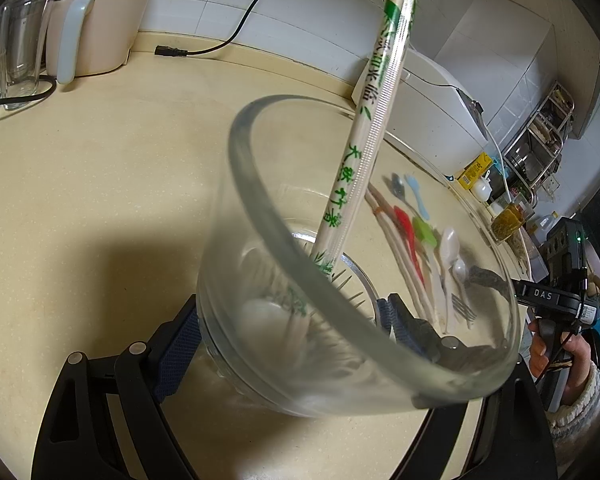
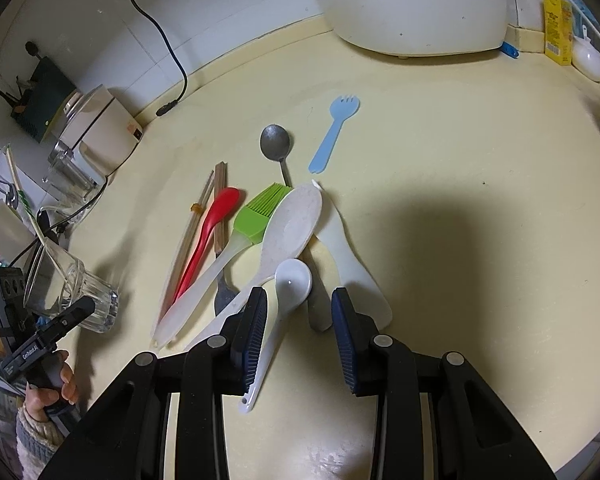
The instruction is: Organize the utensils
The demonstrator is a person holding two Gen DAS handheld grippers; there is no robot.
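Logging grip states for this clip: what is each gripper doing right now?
Left gripper: shut on the glass cup, tilted, wrapped chopsticks inside.
Right gripper: open, holding nothing, white spoon between its fingers.

A clear glass tumbler (image 1: pixel 339 264) sits between the pads of the left gripper (image 1: pixel 288 332), tilted, with a paper-wrapped pair of bamboo chopsticks (image 1: pixel 373 108) standing in it and leaning out past the rim. On the cream countertop (image 2: pixel 459 152), right of the tumbler, utensils lie side by side. From left to right: wooden chopsticks (image 2: pixel 198 216), a red plastic spoon (image 2: pixel 210 228), a green silicone brush (image 2: pixel 256 216), a beige rice paddle (image 2: pixel 288 228), a white plastic spatula (image 2: pixel 351 256). A small white spoon (image 2: pixel 288 292) lies nearest, between the right gripper's (image 2: pixel 300 332) parted fingers. Farther off lie a metal spoon (image 2: pixel 276 144) and, to its right, a pale blue plastic fork (image 2: pixel 335 128). A white appliance (image 2: pixel 411 4) stands at the far wall.
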